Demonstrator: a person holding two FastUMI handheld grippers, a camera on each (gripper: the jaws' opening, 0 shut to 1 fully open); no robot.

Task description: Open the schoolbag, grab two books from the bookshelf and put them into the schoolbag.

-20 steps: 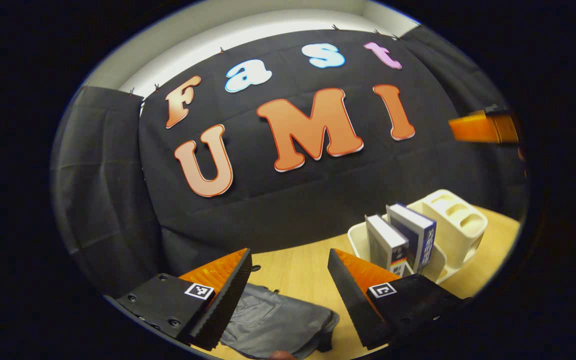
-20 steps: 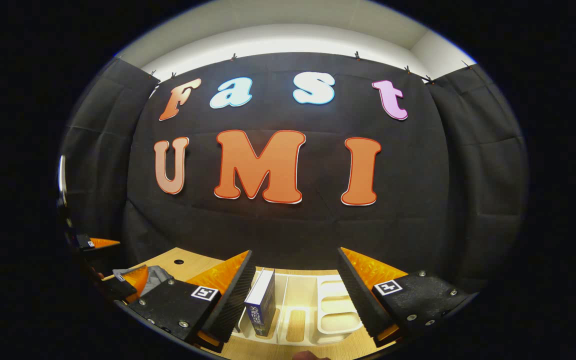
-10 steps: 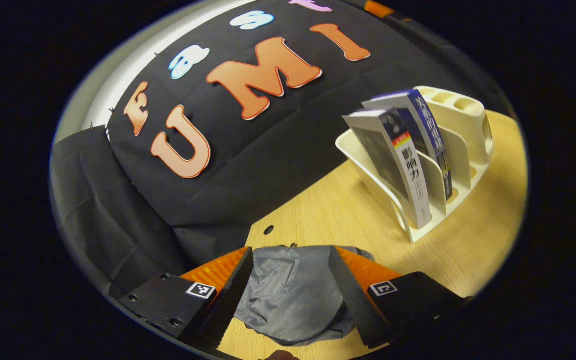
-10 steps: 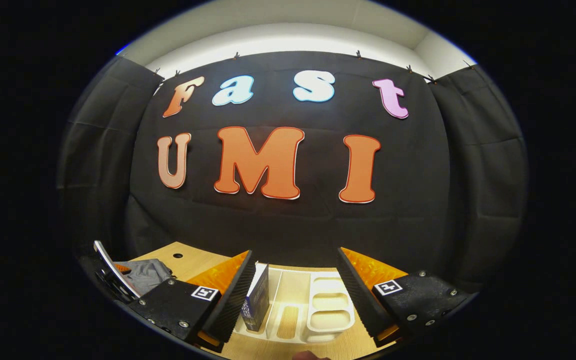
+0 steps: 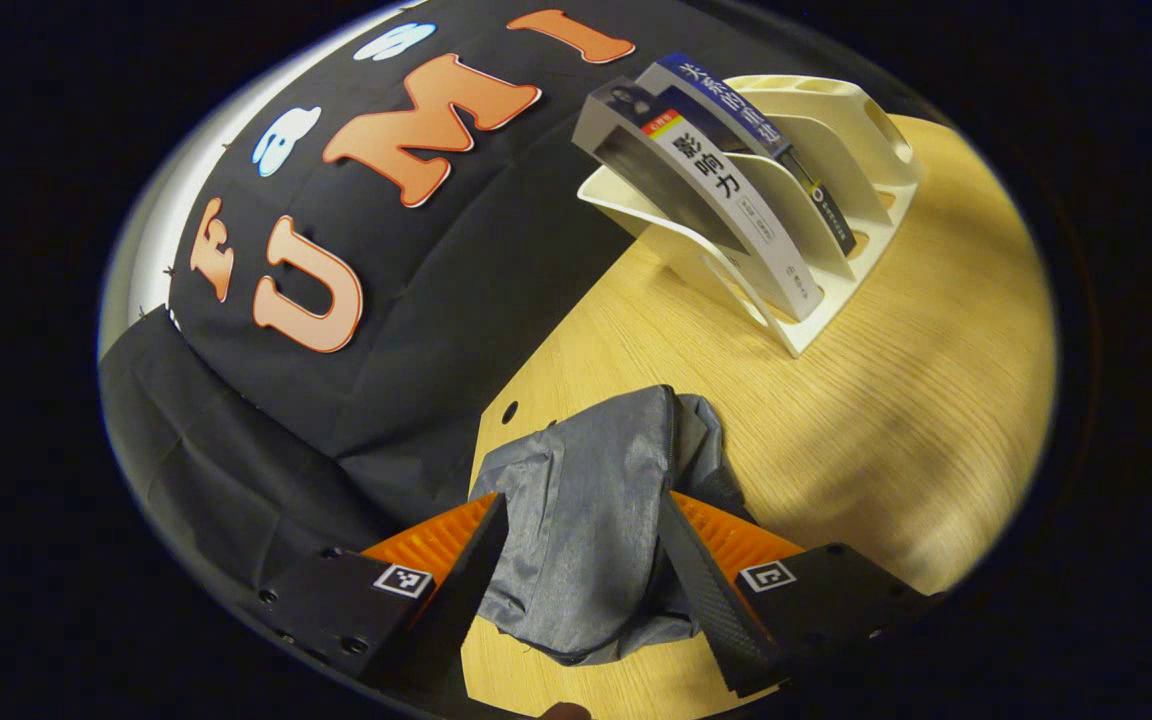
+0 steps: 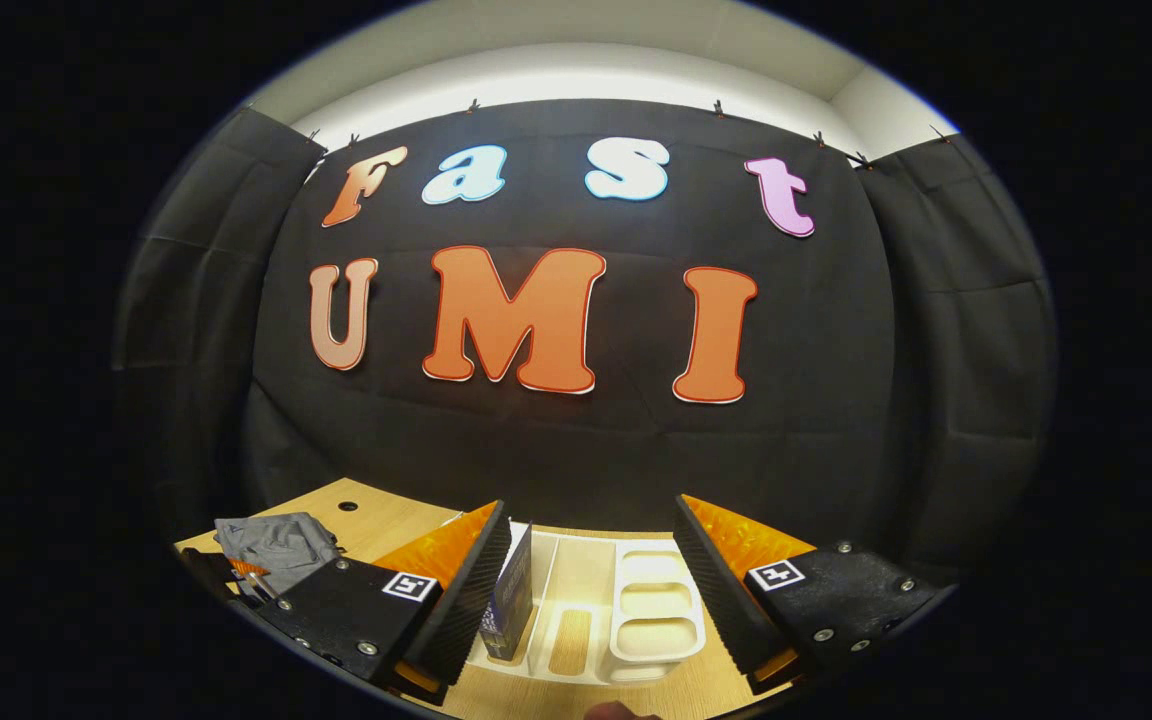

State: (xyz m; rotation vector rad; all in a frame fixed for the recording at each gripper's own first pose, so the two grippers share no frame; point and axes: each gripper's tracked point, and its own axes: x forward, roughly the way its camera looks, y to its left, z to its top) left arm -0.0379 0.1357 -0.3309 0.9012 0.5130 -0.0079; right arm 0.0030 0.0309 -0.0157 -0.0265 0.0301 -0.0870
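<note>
Schoolbag [image 5: 586, 520]: grey, soft and crumpled fabric, lying slumped on the light wooden tabletop [image 5: 916, 400] directly between and ahead of the left gripper [image 5: 581, 570]; its folds rise between the two fingers, whose inner faces appear close to the cloth on either side, though whether they press on it cannot be told; the jaws stand spread wide. Bookshelf [image 5: 836, 200]: a cream plastic desktop rack with curved dividers, standing well ahead and to the right of the left gripper, apart from the bag; two books lean in its nearer slots, a grey-and-white paperback [image 5: 706, 190] in front and a dark blue paperback [image 5: 746, 120] just behind it, both tilted with spines facing out; a small round hole [image 5: 509, 411] in the tabletop lies just beyond the bag's far left corner. Right gripper [image 6: 586, 580]: jaws likewise spread wide and holding nothing, poised above the bookshelf [image 6: 636, 610]; the blue book [image 6: 508, 600] stands upright just beside the inner face of its left finger; the rack's empty compartments lie between the fingers; the schoolbag [image 6: 276, 545] sits far off to its left on the tabletop [image 6: 386, 515], partly hidden behind that finger's mount.
</note>
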